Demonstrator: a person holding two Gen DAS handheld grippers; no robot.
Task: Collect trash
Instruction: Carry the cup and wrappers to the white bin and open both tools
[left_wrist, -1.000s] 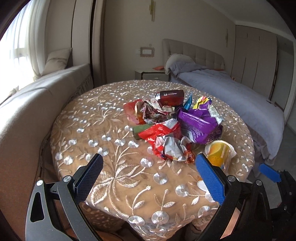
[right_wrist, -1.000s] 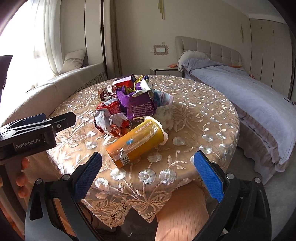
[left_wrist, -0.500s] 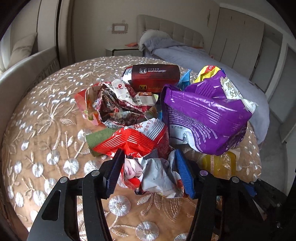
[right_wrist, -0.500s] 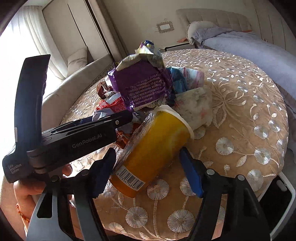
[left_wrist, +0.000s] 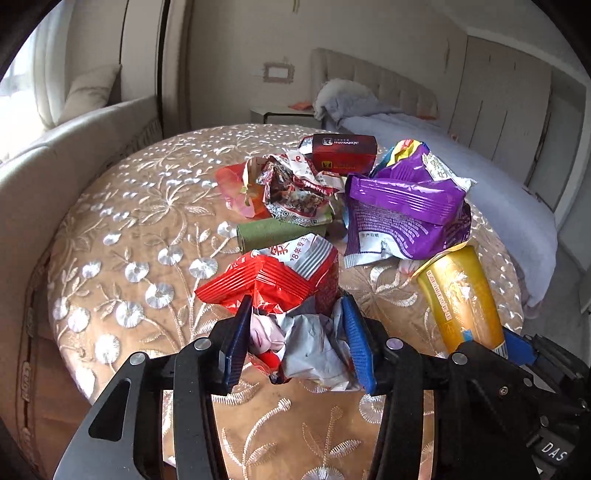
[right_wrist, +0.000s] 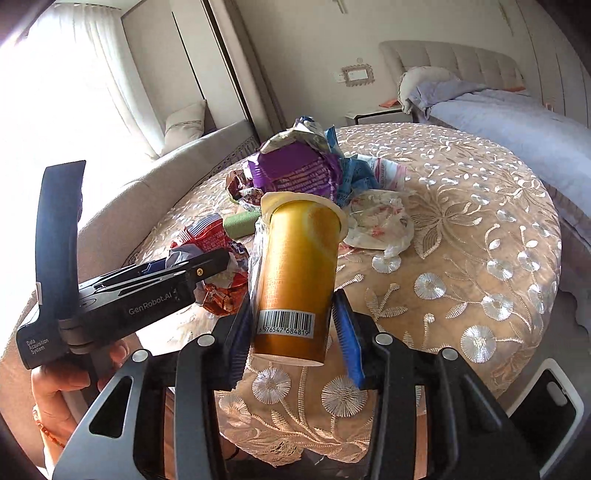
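Note:
A pile of trash lies on a round table with an embroidered cloth (left_wrist: 140, 236). My left gripper (left_wrist: 295, 338) is shut on a crumpled red and silver wrapper (left_wrist: 295, 332) at the pile's near edge. My right gripper (right_wrist: 293, 332) is shut on a yellow plastic cup (right_wrist: 295, 273), held tilted above the cloth; the cup also shows in the left wrist view (left_wrist: 460, 295). A purple snack bag (left_wrist: 402, 210), a dark red box (left_wrist: 343, 153), a green roll (left_wrist: 273, 232) and more crumpled wrappers (left_wrist: 295, 192) remain on the table.
A beige sofa (left_wrist: 55, 158) curves along the table's left side. A bed with grey bedding (left_wrist: 461, 155) stands at the back right. A clear plastic wrapper (right_wrist: 380, 221) lies right of the cup. The left gripper's body (right_wrist: 122, 291) crosses the right wrist view.
Both grippers have closed in from wide open: the left on the red and silver wrapper, the right on the yellow cup. Both items are now lifted slightly toward me.

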